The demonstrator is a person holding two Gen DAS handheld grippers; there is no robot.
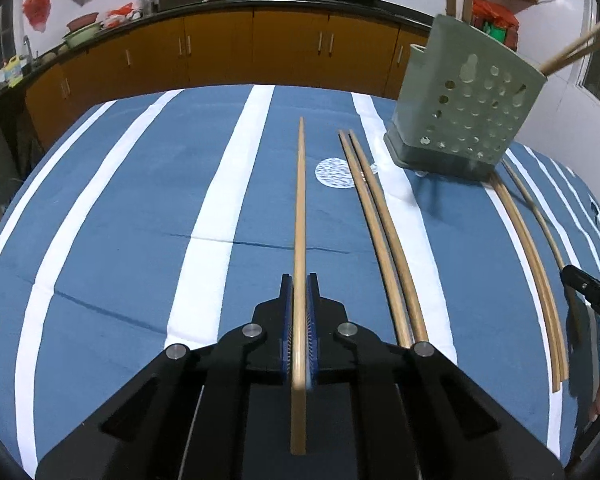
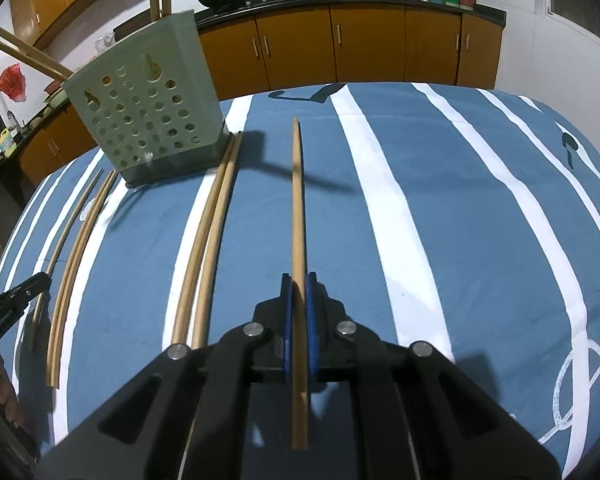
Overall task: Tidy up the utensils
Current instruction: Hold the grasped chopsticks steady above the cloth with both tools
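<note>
Our left claw (image 1: 299, 292) is clenched on one chopstick (image 1: 300, 200), its long axis pointing straight ahead toward the far edge of the striped surface (image 1: 120, 220). Our right claw (image 2: 299, 292) grips another chopstick (image 2: 298, 200) the same way. The perforated green holder (image 1: 460, 108) stands tilted toward the far edge between the claws, about equally near both. Loose chopstick pairs (image 1: 384, 240) lie lengthwise on the surface below it, clear of the lifted sticks.

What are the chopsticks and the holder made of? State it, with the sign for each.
Chopsticks: likely bamboo or wood, judging by the matte tan surface and no shine. Holder: probably plastic, with smooth pale green moulded walls pierced by round holes and a darker base.
</note>
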